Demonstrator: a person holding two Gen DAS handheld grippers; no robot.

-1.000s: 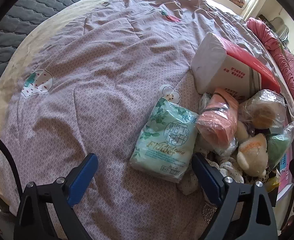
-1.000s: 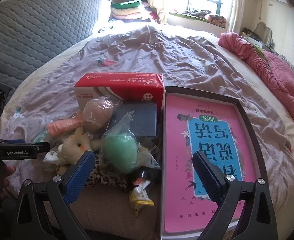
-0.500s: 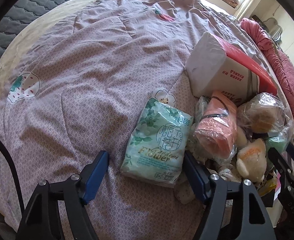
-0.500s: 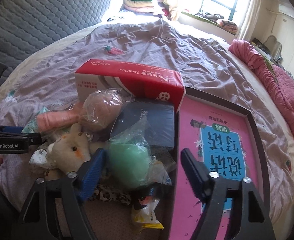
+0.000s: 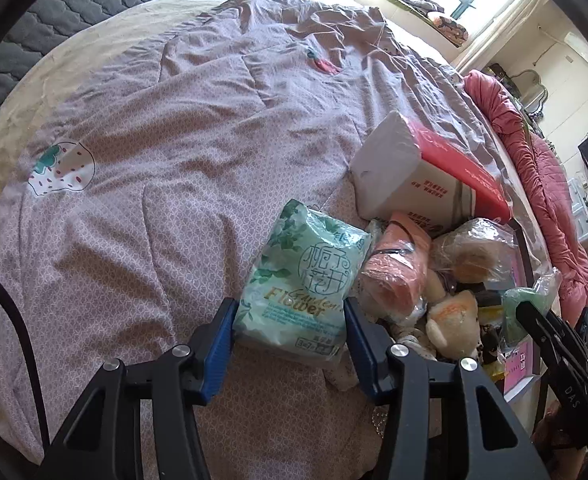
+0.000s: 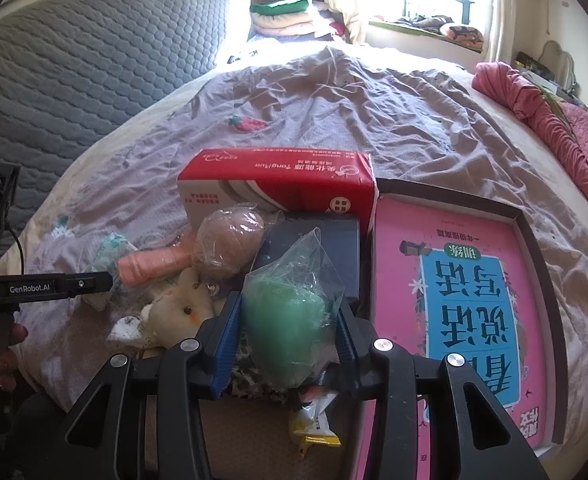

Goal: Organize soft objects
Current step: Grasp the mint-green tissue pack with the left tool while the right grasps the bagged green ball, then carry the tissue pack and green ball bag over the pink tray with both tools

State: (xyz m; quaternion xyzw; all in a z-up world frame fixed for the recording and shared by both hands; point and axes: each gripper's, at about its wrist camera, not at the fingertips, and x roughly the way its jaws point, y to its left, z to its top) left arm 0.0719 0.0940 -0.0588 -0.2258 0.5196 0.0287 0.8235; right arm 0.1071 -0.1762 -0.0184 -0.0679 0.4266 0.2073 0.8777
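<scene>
The left gripper [image 5: 289, 338] is closed on the lower end of a mint-green tissue pack [image 5: 308, 282], which is pinched between its blue pads at the lower centre of the left wrist view and lies on the mauve quilt [image 5: 165, 168] of the bed. Just to the right of the pack, a rolled peach cloth in plastic [image 5: 400, 268], a bagged tan plush ball [image 5: 470, 252] and a cream plush toy [image 5: 452, 320] are piled together. Above them, a red-and-white tissue box [image 5: 422, 176] is seen.

The right gripper [image 6: 287, 334] is closed on a green soft ball in a clear bag [image 6: 289, 312], which is held between its pads at the lower centre of the right wrist view. Behind the ball a dark blue box [image 6: 334, 240] is seen, and beyond that the tissue box [image 6: 277, 186]. To the right, a pink book [image 6: 474, 300] is seen lying in a dark tray [image 6: 534, 236]. At the bottom, a yellow snack packet [image 6: 314, 424] is seen. A rumpled pink blanket [image 6: 554, 120] is seen at the upper right.
</scene>
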